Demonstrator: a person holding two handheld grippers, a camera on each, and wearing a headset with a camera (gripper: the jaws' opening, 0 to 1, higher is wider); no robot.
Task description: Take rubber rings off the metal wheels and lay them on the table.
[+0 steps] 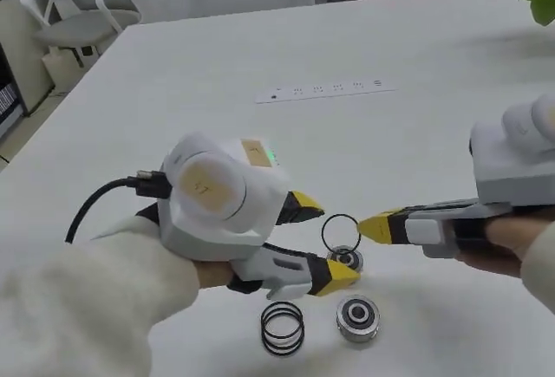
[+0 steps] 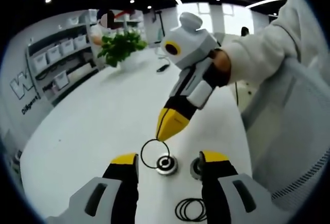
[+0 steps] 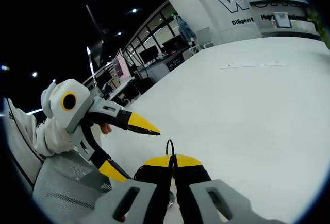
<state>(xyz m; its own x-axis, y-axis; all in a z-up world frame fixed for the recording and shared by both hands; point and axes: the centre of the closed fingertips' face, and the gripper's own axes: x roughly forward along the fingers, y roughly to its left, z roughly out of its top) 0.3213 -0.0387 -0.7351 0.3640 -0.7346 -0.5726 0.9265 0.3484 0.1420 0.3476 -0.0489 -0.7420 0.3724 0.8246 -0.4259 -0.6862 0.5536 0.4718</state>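
The right gripper (image 1: 371, 226) has its jaws clenched on a thin black ring (image 1: 340, 231), pinched at its right edge so that the loop stands up off the table (image 1: 217, 74). The ring's low edge meets the top of a wheel (image 1: 348, 259); I cannot tell whether it is quite clear of the wheel. The left gripper (image 1: 328, 240) has its jaws released and spread, one on the far side of the wheel and one on the near side. They bracket it without gripping, likely to stop it sliding as the ring peels away. Nearer, a second wheel (image 1: 357, 318) lies flat. Left of it a stack of rings (image 1: 283, 327) lies on the table, gathered out of the way of the work. By my judgement the held ring goes there next.
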